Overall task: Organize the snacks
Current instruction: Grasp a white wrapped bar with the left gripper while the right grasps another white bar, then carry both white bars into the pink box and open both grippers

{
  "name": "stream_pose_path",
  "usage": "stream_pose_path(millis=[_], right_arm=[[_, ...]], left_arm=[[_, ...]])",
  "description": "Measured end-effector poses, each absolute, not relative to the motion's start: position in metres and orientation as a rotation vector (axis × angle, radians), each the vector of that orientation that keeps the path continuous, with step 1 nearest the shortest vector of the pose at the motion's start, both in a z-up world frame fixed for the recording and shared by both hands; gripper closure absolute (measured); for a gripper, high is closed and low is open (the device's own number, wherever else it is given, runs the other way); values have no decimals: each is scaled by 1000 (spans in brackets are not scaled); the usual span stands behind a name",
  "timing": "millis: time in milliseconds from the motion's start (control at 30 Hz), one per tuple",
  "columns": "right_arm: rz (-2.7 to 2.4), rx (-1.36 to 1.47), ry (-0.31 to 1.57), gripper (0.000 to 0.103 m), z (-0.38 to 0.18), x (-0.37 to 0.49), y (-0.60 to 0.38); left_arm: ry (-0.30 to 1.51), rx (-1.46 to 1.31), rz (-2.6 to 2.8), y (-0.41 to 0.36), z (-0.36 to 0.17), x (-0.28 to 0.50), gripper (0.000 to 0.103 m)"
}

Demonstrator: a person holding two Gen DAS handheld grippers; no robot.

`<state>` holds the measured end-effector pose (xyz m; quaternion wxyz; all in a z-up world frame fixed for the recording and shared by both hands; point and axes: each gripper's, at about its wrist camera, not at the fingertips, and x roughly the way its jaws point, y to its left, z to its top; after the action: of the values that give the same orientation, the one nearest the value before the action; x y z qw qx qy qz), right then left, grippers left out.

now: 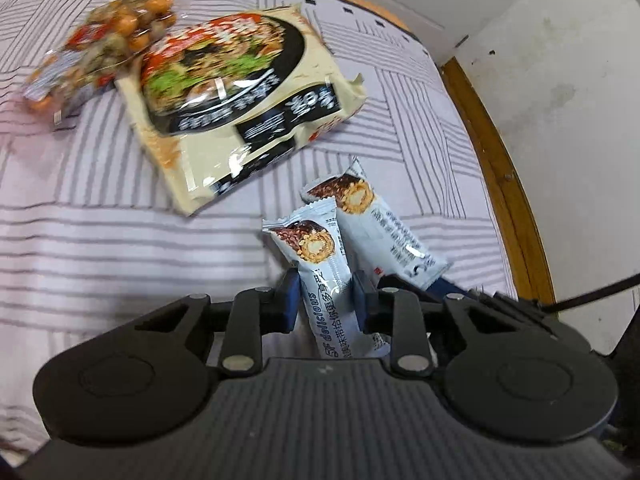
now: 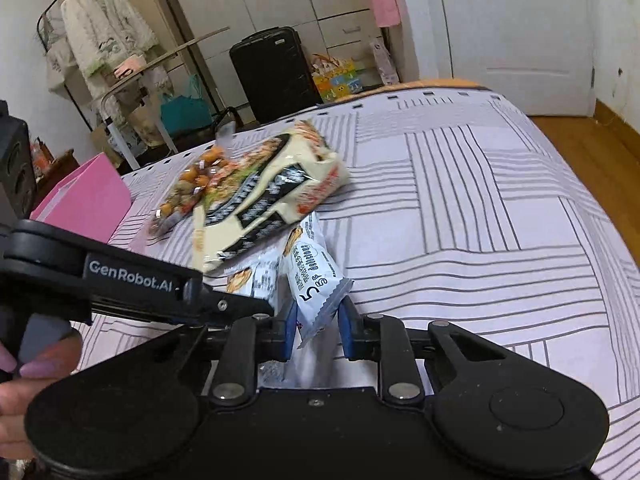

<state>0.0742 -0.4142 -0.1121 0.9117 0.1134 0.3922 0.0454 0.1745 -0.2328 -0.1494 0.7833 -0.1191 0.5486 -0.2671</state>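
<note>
on the striped bedspread (image 2: 480,208), i have each claw clamped on a wrapped snack bar just below the noodle packet (image 1: 244,96): left gripper (image 1: 325,300) on one bar (image 1: 320,272), right gripper (image 2: 318,330) on the other bar (image 2: 316,292); the packet and the clear snack bag (image 1: 100,48) beside it lie unsorted.

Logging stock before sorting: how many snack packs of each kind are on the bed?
Blue-white snack bars: 2
Large cream noodle pack: 1
Clear bag of small round snacks: 1
Total: 4
</note>
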Motion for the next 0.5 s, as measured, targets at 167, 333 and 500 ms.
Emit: stream_pose_path(millis=[167, 333, 500], right_arm=[[116, 173, 802, 79, -93, 71, -391], [151, 140, 804, 79, -82, 68, -369], [191, 121, 807, 79, -73, 63, -344]], left_arm=[[1175, -235, -575, -209, -127, 168, 77], [1168, -205, -554, -189, -112, 167, 77], [1165, -177, -501, -155, -102, 161, 77]])
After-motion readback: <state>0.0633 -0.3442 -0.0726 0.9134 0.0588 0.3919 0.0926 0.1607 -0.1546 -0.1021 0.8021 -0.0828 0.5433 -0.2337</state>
